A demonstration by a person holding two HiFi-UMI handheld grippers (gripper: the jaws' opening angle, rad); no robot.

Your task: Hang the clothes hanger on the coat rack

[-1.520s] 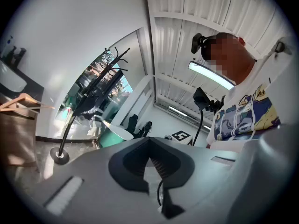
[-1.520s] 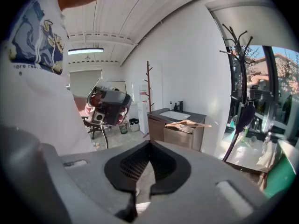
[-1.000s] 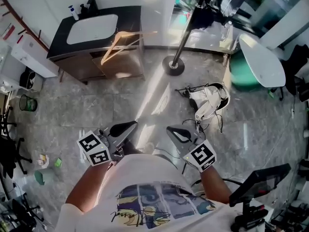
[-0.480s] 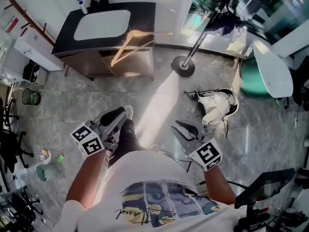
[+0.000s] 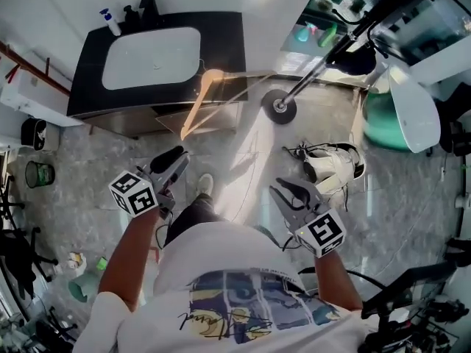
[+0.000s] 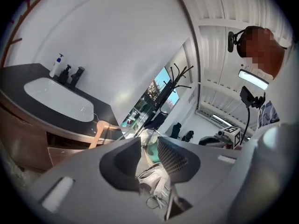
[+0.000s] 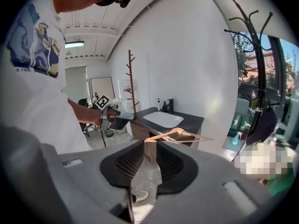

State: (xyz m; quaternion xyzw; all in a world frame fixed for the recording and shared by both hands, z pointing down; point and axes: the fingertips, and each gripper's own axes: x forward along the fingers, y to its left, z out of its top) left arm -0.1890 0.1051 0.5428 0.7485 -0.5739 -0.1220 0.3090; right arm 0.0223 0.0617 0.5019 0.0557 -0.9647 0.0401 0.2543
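A wooden clothes hanger [image 5: 210, 98] leans on the front corner of the dark vanity [image 5: 221, 31]; it also shows as the hanger [image 6: 98, 132] and hanger [image 7: 175, 135] in the gripper views. The black coat rack [image 5: 280, 107] stands on a round base just right of it, its pole slanting up to the right, with branching hooks on the rack [image 7: 254, 55]. My left gripper [image 5: 173, 160] is short of the hanger, its jaws opening with nothing between them. My right gripper [image 5: 288, 192] hangs lower right, slightly open and empty.
A white sink [image 5: 151, 57] with soap bottles [image 5: 109, 20] is set in the vanity. A white device with cables [image 5: 331, 164] lies on the floor right of the rack base. A white oval table [image 5: 408, 109] and a green bin stand far right. A wire basket [image 5: 38, 173] is at left.
The person has walked toward the vanity, so hanger and rack base are closer. Both grippers moved forward, the left more. The left jaws have parted.
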